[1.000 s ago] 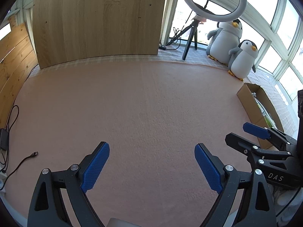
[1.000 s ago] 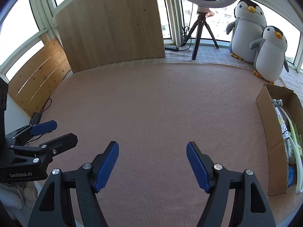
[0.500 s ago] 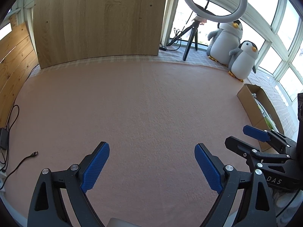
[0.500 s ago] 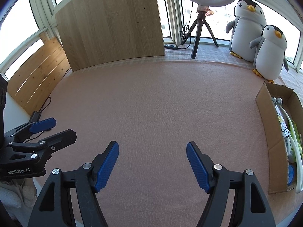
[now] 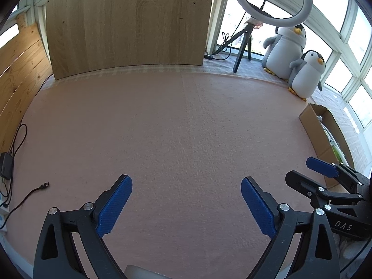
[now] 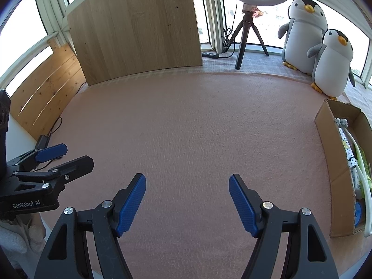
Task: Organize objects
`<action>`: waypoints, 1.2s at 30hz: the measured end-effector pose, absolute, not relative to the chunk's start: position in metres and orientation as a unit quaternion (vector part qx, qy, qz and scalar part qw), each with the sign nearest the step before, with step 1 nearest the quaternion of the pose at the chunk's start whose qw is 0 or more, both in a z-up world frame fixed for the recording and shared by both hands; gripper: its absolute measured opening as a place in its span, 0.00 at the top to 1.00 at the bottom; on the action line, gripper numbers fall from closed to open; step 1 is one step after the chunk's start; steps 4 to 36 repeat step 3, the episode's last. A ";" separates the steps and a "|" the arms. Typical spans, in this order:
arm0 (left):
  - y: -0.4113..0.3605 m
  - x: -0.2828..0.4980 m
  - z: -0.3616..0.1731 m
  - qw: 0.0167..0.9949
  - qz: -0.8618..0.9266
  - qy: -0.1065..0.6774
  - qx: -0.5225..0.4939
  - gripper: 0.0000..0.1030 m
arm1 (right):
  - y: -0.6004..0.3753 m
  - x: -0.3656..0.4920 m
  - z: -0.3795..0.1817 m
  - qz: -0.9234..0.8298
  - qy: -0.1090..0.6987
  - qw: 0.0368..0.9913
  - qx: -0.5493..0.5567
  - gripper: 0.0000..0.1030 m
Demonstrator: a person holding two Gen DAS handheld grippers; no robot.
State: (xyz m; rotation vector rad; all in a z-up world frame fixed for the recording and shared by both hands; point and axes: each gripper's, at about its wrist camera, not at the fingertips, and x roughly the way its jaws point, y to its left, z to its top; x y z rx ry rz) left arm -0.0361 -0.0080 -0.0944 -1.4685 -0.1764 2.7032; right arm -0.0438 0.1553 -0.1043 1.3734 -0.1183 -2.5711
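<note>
**Both grippers wide, empty, over pink mat**

Almost nothing moved since a second ago: in the left wrist view the right gripper has dropped slightly toward the lower right corner, and in the right wrist view the left gripper has sunk a bit lower at the left edge. All else matches.

Left gripper [image 5: 186, 203]: jaws spread wide, nothing between the blue pads [image 5: 115, 205], only bare pink mat [image 5: 174, 121] underneath. Right gripper [image 6: 187, 202]: same, jaws fully apart, empty. Each gripper shows in the other's view, side by side near the mat's near edge.

Cardboard box [image 6: 330, 153] sits at the mat's right edge, open top, holding objects: white curved tube [image 6: 359, 160], patterned items, something blue at its near end; can't tell exactly what they are. Box is well apart from the left gripper, nearer the right one.

Far edge of mat: upright wooden panel [image 5: 125, 23], ring light on tripod [image 5: 267, 2], two plush penguins [image 6: 318, 46] at the far right corner. Left edge: wood slat board [image 5: 18, 79], black cable with adapter [image 5: 14, 162]. A gloved hand shows at the lower left of the right wrist view.
</note>
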 end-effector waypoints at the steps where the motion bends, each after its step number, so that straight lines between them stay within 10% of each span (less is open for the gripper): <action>1: -0.008 -0.035 -0.095 0.033 0.878 -0.056 -0.474 0.06 | 0.155 -0.044 -0.105 -0.876 -0.040 0.112 0.468 0.32; 36: -0.007 -0.035 -0.095 0.035 0.882 -0.051 -0.468 0.06 | 0.155 -0.044 -0.106 -0.875 -0.040 0.112 0.469 0.32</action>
